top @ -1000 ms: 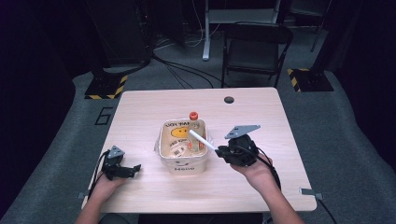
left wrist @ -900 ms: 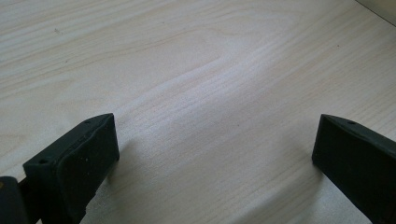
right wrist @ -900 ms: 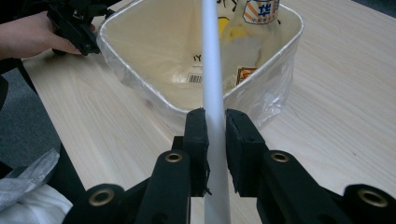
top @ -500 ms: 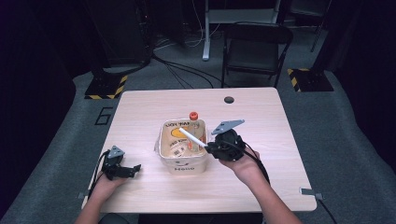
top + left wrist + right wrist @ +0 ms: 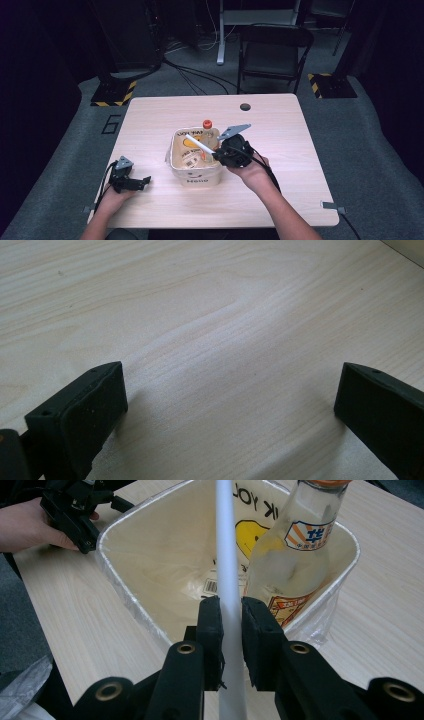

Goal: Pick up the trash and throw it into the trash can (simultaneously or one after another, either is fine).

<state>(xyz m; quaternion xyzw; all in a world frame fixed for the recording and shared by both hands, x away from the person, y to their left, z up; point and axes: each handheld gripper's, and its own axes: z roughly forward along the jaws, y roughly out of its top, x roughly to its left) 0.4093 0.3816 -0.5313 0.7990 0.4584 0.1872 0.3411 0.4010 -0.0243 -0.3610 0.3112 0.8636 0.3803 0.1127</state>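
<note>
A cream bin (image 5: 194, 175) with a yellow smiley face stands mid-table, and a glass bottle (image 5: 207, 125) with an orange cap leans inside it. My right gripper (image 5: 217, 153) hovers over the bin's right rim, shut on a long white straw (image 5: 199, 144) that points up and to the left across the bin. In the right gripper view the jaws (image 5: 231, 611) pinch the straw (image 5: 226, 550) just above the bin's opening, with the bottle (image 5: 290, 560) to its right. My left gripper (image 5: 143, 181) rests on the table left of the bin, open (image 5: 230, 390) with nothing between the jaws.
A thin plastic liner folds over the bin's rim (image 5: 117, 592). The table (image 5: 280, 130) has a dark round hole (image 5: 245, 106) near its far edge. A folding chair (image 5: 274, 50) stands beyond the table. In the right gripper view the left hand and its gripper (image 5: 75, 507) lie past the bin.
My right gripper has moved left with the straw, from beside the bin's right side to over its rim. The left gripper has stayed put.
</note>
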